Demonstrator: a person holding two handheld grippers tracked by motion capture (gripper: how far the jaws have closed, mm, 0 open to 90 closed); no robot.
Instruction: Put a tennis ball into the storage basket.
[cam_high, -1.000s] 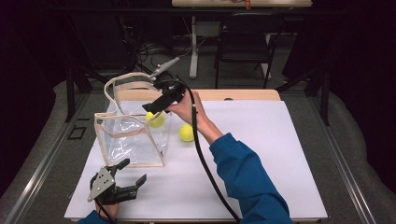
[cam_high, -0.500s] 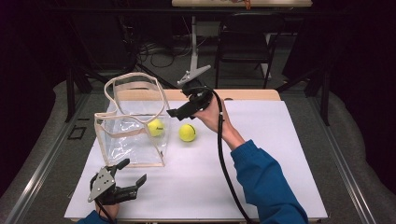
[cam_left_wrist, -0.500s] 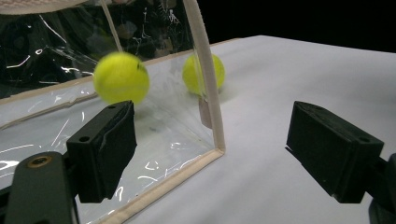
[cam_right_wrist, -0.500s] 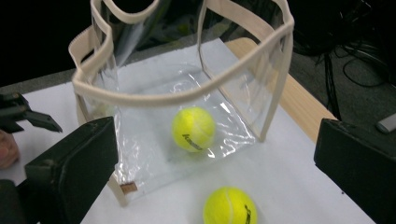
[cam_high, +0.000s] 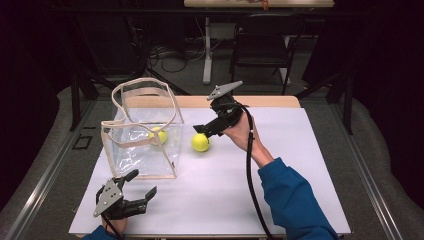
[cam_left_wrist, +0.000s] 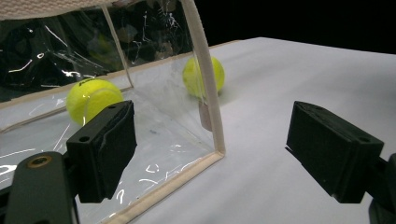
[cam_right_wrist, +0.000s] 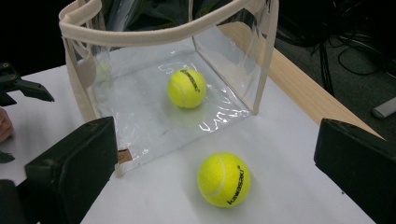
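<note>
The right gripper (cam_high: 201, 129), jaws wide and empty, hovered just above and right of the loose tennis ball (cam_high: 200, 142) lying on the surface (cam_high: 300, 165) right of the clear bag (cam_high: 142, 150).

One yellow tennis ball (cam_high: 200, 142) lies on the table beside the clear bag (cam_high: 142, 150)

Fuzzy felt ball (cam_right_wrist: 223, 179), glossy clear-plastic bag (cam_right_wrist: 140, 107)
</note>
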